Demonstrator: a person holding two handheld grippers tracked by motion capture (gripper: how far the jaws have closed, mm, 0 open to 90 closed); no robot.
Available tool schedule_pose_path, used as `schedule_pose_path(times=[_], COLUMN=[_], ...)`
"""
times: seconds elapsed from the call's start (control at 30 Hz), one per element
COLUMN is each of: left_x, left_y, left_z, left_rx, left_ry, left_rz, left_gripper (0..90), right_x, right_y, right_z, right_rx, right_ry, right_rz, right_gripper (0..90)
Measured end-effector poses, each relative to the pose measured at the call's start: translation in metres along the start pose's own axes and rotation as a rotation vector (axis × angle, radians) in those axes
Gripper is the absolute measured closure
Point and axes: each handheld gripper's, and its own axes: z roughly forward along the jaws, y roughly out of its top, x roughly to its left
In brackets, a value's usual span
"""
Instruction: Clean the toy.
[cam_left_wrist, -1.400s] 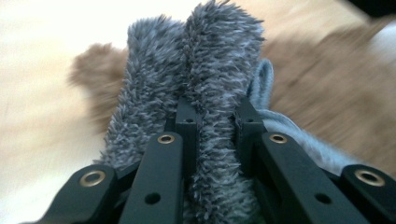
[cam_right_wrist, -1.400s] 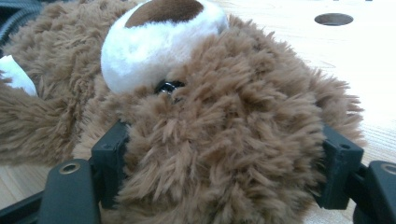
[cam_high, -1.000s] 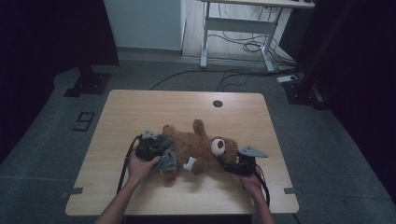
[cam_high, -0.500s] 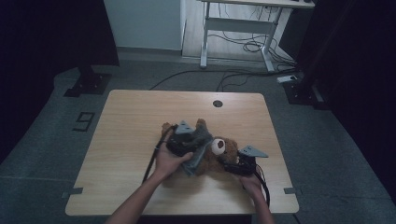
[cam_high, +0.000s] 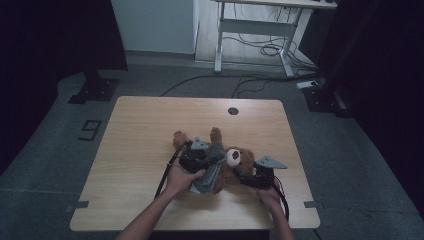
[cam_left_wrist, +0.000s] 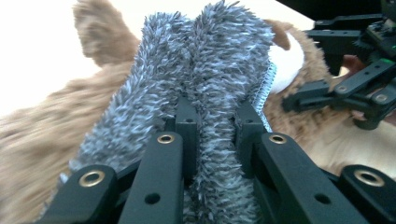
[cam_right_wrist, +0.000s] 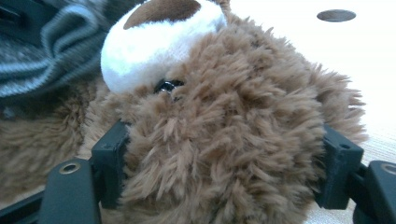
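Teddy bear (cam_high: 235, 162) lies on its back on the wooden tabletop (cam_high: 145, 130), a bit toward the 5 o'clock side of the middle, head pointing to about 3 o'clock and legs toward 10 o'clock. Draped over its belly is a fuzzy grey cloth (cam_high: 212, 167), looks like a little garment with a knitted hem.

The left hand-held gripper (cam_high: 202, 159) sits right above the bear's body and its jaws are pinched tight on a fold of that grey cloth; in the left gripper view the fabric (cam_left_wrist: 205, 93) bunches up between the two black jaws with the brown fur under it.

The right hand-held gripper (cam_high: 245, 177) comes in from the 5 o'clock edge and has the bear's head clamped. In the right gripper view the jaws stand wide apart, one on each side of the furry head (cam_right_wrist: 224, 140), pressed into the fur, white muzzle just above them.

A round dark hole (cam_high: 233, 110) sits in the tabletop at 12 o'clock, well apart from the bear.
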Motion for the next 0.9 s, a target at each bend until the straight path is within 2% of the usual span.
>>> schedule_pose_path(times=[0.13, 0.2, 0.27, 0.3, 0.37, 0.47, 0.73, 0.9], left_x=[0.015, 0.020, 0.033, 0.033, 0.043, 0.049, 0.065, 0.068], left_y=[-0.006, -0.009, -0.017, -0.017, -0.028, -0.037, -0.061, -0.068], left_z=[-0.016, -0.019, -0.027, -0.027, -0.031, -0.032, -0.030, -0.027], left_rx=[-0.020, -0.025, -0.033, -0.033, -0.033, -0.021, 0.005, 0.031], left_ry=[0.050, 0.058, 0.081, 0.081, 0.106, 0.128, 0.125, 0.142], left_rz=[-0.017, -0.029, -0.067, -0.067, -0.099, -0.109, -0.182, -0.183], left_gripper=[76.2, 76.2, 76.1, 76.1, 76.0, 76.3, 76.4, 76.4], right_x=[-0.001, -0.001, -0.001, -0.001, -0.001, 0.000, 0.001, 0.001], right_y=[0.000, 0.000, 0.000, 0.000, 0.000, 0.000, 0.000, 0.001], right_z=[0.000, 0.000, 0.000, 0.000, 0.000, 0.000, -0.001, -0.001], right_rx=[0.000, 0.000, 0.000, 0.000, 0.000, 0.003, 0.016, 0.033], right_ry=[0.000, 0.000, 0.000, 0.000, -0.001, -0.004, -0.008, -0.003], right_rz=[0.008, 0.010, 0.009, 0.009, 0.009, 0.001, 0.009, 0.029], right_gripper=[24.3, 24.3, 24.3, 24.3, 24.1, 23.3, 20.0, 17.7])
